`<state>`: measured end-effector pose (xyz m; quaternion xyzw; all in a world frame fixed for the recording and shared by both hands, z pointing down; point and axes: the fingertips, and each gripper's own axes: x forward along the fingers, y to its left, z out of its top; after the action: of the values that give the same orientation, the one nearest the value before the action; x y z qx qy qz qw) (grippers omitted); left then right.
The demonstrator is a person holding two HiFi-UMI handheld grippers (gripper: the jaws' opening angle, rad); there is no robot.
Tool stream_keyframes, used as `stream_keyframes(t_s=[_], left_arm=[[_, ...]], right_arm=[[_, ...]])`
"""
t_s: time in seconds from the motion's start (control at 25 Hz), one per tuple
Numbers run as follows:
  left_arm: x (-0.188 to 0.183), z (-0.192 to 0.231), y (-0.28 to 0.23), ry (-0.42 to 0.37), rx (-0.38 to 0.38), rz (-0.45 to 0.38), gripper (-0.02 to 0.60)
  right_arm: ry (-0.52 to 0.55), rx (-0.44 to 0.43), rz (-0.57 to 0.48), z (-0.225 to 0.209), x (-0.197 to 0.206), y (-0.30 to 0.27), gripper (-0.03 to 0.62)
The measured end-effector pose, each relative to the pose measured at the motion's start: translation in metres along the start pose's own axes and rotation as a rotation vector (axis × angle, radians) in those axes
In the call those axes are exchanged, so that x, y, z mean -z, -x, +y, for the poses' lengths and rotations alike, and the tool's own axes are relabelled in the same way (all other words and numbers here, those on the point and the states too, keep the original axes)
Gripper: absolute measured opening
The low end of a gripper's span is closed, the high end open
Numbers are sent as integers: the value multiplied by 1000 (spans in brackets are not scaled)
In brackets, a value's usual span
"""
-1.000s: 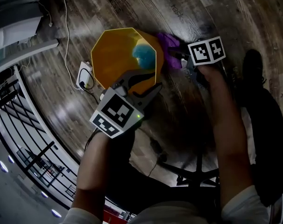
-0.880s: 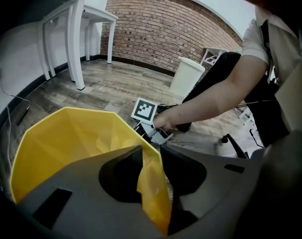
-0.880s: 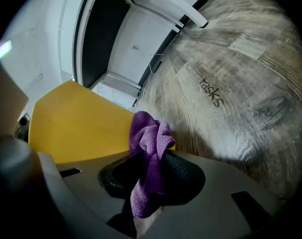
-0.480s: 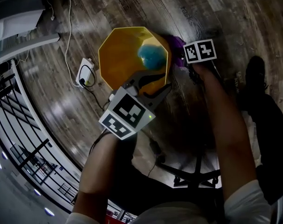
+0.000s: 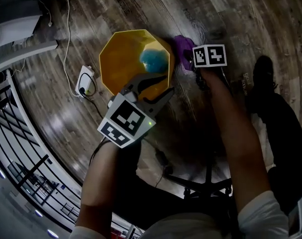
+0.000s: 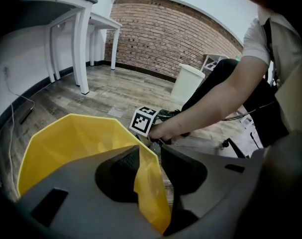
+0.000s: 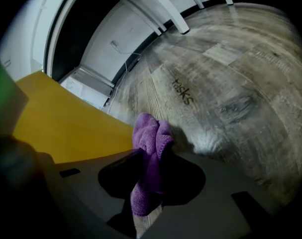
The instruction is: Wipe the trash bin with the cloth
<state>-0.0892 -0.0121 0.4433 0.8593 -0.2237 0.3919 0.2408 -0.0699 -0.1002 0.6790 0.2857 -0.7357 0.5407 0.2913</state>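
left gripper (image 5: 153,86) jaws clamp the yellow trash bin's (image 5: 123,59) near rim. right gripper (image 7: 150,178) jaws pinch the purple cloth (image 7: 150,138) at the bin's right outer wall. risk: a hard wipe flexes the wall, the rim slips free and the bin skids.

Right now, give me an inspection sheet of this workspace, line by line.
Surface: wooden plank floor, dim in the head view.
Job's things: yellow trash bin upright on the floor; purple cloth beside its outer wall, contact unclear.
Clutter: blue thing inside the bin, kind unclear.
Grippers: left gripper clamps the bin's rim; right gripper shut on the cloth.
Cables: white cable runs to a white plug block beside the bin.
Surroundings: brick wall, white table legs, white container, chair base.
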Motion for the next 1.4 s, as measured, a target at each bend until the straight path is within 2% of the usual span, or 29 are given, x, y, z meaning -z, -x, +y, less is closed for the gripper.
stream_keyframes(t_s=[0.2,0.32,0.44,0.6,0.72,0.8,0.88,1.04,1.4], left_arm=[[17,-7,14,-62,39,66,127],[29,-9,16,-80,52,115,127],[36,-7,13,-84,31,156,127],[37,-2,6,-50,15,155,124],[34,-4,-1,-14,25,137,85],[31,-6,-6,2,28,131,57],[27,-4,-8,29,28,122,57],[19,-3,-10,80,34,97,57],[14,-2,-13,62,32,94,58]], right_arm=[[-88,-72,-141,18,-15,57,112],[-160,-154,-220,38,-18,91,112],[-214,-248,-262,63,-13,119,112],[-236,-372,-290,98,-5,148,112],[-252,-481,-316,123,-7,166,112],[-235,-557,-331,142,-13,177,112],[-195,-603,-338,156,-18,185,112],[-119,-599,-309,154,-20,182,112],[-20,-502,-152,120,-8,128,112]])
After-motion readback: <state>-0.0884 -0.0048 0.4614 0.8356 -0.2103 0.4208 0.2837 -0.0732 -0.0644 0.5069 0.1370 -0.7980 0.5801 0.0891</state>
